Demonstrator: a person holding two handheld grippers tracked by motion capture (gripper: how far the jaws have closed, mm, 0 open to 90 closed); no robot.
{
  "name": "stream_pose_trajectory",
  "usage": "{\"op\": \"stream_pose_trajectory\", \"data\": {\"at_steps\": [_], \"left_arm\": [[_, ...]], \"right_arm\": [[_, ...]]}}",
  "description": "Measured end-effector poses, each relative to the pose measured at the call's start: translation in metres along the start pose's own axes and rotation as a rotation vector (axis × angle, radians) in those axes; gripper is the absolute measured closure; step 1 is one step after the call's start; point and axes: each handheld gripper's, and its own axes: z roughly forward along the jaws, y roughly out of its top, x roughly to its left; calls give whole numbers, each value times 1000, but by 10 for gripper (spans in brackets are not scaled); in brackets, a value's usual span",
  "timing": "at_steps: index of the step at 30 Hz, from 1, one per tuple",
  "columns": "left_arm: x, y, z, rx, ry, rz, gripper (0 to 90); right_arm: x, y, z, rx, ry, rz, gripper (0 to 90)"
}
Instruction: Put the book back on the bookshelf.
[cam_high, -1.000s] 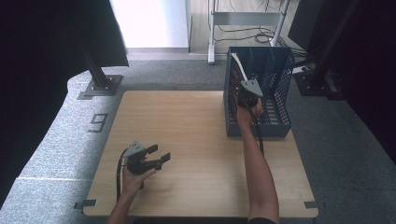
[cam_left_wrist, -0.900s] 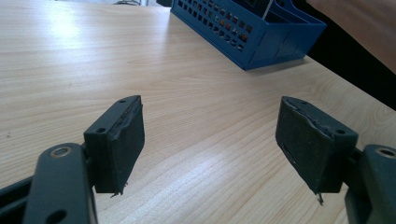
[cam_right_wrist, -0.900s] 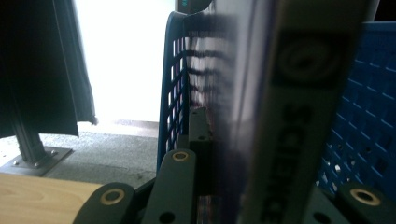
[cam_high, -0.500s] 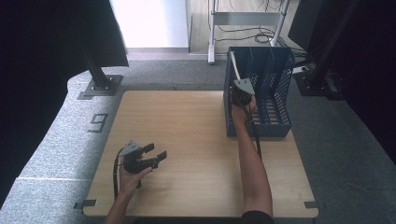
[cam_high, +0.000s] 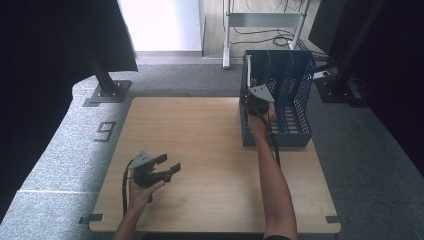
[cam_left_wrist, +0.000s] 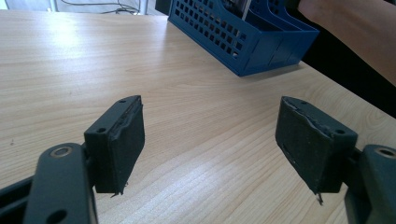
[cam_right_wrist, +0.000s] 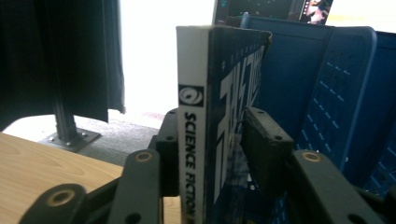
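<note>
My left gripper (cam_high: 167, 169) is idling near me over the wooden table (cam_high: 200, 145), jaws spread, gripping nothing. Farther off, my right gripper (cam_right_wrist: 219, 140) is clamping a science fiction paperback (cam_right_wrist: 210, 107) upright at the blue file rack (cam_high: 280, 95). It is probably entering the leftmost slot, so I should be keeping the spine vertical and lowering slowly.

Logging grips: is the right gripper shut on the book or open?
Shut on it: the right gripper has a jaw against each side of the upright book, at the blue rack.

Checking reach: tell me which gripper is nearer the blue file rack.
Right. The right gripper is at the blue file rack, gripping a book; the left gripper hovers far across the table.
</note>
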Motion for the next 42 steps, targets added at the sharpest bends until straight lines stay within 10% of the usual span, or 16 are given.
{"op": "stream_pose_trajectory", "data": {"at_steps": [42], "left_arm": [[-1,-1,2,8,-9,0,236]], "right_arm": [[-13,-11,-12,50,18,65,475]]}}
